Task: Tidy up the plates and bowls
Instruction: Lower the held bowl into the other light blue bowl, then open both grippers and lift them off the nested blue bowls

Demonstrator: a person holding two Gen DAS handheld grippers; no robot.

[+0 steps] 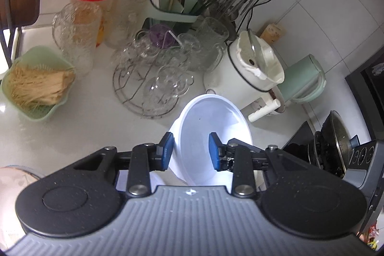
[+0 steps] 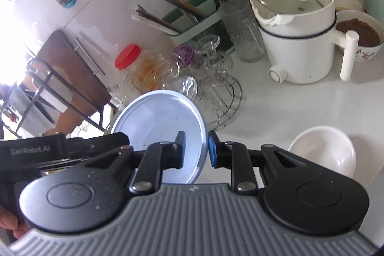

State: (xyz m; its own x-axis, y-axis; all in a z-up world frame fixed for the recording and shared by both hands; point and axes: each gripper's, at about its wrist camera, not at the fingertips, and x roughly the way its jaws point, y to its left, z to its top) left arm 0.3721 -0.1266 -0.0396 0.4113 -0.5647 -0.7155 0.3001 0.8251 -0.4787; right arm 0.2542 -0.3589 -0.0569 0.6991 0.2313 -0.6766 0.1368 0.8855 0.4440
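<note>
Left wrist view: the left gripper (image 1: pixel 190 151) pinches the rim of a white bowl (image 1: pixel 213 133), one finger outside and one inside. At 11 o'clock past it stands a wire rack (image 1: pixel 144 97) of glass cups, and at 9 o'clock a green basket (image 1: pixel 38 83) on the worktop (image 1: pixel 84 128). Right wrist view: the right gripper (image 2: pixel 195 149) pinches the edge of a tilted white plate (image 2: pixel 163 133). At 3 o'clock a second white bowl (image 2: pixel 324 150) sits on the worktop. At 1 o'clock, farther back, stands a white pot (image 2: pixel 297 40).

You see white bowl (image 1: pixel 211 136) smooth, glossy plastic-looking; blue fingertip pads (image 1: pixel 214 151) matt, rubbery; wire rack (image 1: pixel 144 97) bare metal; cups (image 1: pixel 165 80) clear glass.
</note>
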